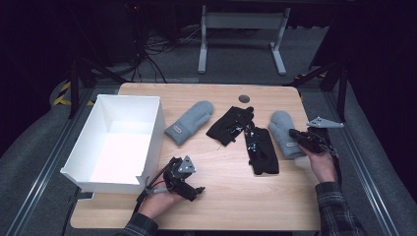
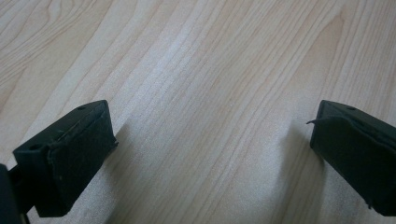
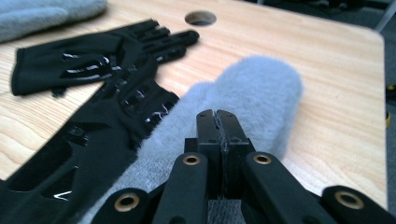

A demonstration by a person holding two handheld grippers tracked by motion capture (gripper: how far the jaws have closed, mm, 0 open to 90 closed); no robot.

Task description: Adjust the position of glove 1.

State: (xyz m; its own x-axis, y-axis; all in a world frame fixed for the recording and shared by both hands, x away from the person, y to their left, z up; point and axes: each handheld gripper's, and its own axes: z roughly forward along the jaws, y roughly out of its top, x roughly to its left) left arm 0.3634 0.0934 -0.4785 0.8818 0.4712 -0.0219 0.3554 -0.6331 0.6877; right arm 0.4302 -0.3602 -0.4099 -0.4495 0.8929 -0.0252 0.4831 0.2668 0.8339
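Observation:
A grey fleece mitten (image 1: 281, 129) (image 3: 261, 93) lies at the right of the wooden table. My right gripper (image 1: 294, 132) (image 3: 218, 114) sits over its near part, jaws pressed together with grey fleece caught under them. Two black gloves lie just left of it, one (image 1: 230, 125) (image 3: 93, 56) farther off and one (image 1: 261, 150) (image 3: 93, 140) touching the mitten's side. A second grey mitten (image 1: 191, 122) (image 3: 42, 14) lies near the middle. My left gripper (image 1: 196, 191) (image 2: 210, 154) rests low over bare wood at the front left, jaws wide apart with nothing between them.
A white open box (image 1: 160, 123) stands at the left of the table, close to my left hand. A round cable hole (image 1: 244, 98) (image 3: 200, 18) sits near the far edge. The table's right edge runs just beyond the right hand.

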